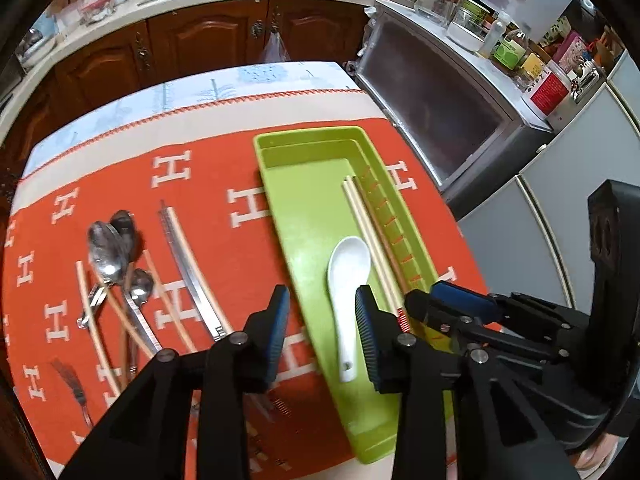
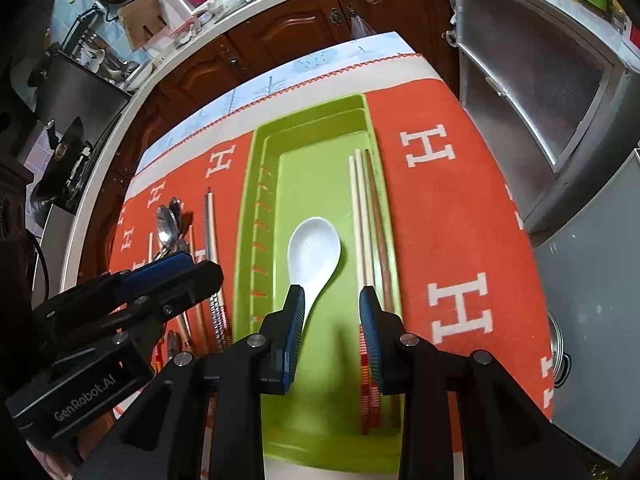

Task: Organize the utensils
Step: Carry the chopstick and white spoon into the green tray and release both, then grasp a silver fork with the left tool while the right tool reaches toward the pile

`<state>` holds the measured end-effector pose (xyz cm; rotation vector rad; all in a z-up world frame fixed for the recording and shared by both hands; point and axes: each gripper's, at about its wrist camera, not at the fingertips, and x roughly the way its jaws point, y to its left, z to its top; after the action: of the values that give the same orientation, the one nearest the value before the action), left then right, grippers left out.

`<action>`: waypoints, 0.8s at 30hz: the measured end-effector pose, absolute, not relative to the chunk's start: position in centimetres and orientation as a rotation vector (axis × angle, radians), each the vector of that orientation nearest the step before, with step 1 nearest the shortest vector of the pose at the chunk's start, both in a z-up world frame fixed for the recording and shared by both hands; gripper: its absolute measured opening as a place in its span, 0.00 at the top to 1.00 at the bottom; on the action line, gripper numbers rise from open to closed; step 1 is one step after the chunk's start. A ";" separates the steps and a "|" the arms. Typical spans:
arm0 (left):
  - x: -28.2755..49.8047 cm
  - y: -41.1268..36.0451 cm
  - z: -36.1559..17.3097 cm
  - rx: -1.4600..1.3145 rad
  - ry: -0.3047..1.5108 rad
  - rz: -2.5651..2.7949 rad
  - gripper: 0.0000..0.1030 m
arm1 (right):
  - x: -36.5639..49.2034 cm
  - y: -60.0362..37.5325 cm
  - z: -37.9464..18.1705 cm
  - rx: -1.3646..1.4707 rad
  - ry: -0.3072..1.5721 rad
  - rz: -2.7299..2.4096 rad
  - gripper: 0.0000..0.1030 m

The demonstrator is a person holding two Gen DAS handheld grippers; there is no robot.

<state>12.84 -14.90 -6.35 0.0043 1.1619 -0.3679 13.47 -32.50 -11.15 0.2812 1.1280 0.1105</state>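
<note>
A lime-green tray is laid lengthwise on an orange cloth patterned all over with big white "H" letters, very much that designer-blanket look. A white ceramic spoon is seen lying in the middle of the tray, bowl pointing away. A few chopsticks are lined up along the tray's right-hand side in the right wrist view, two pale ones and a dark brown one, with red-striped ends nearest the camera.

The right gripper is held over the near part of the tray, its jaws partly apart with nothing pinched between them; the spoon's handle runs down toward the left pad, but contact can't be confirmed. "GenRobot.AI" can be read in white on the black body of the left gripper, which shows up at the left edge of that view.

From the left wrist camera, the left gripper is likewise parted a bit and empty, straddling the tray's left rim. Left on the cloth beside the tray: metal spoons, more pale chopsticks, a metal pair and a fork.

On the far counter a jar with a red label and green-labelled containers are visible, but the print is too small to be read.
</note>
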 end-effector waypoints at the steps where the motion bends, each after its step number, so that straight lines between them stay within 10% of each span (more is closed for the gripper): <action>1: 12.6 -14.5 -6.2 0.010 1.157 -0.358 0.67 | 13.2 -32.3 -11.0 0.277 1.125 0.113 0.72; 5: 11.5 -12.0 -5.6 0.003 1.140 -0.313 0.47 | 12.1 -31.1 -10.4 0.274 1.116 0.131 0.72; 24: 5.9 7.6 -5.3 -0.182 1.096 -0.032 0.47 | 9.8 -19.5 -8.1 0.206 1.136 0.324 0.72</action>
<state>5.88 7.57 -5.32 -0.1821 1.0956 -0.0325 9.79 -19.51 -8.12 0.2059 1.1359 0.3245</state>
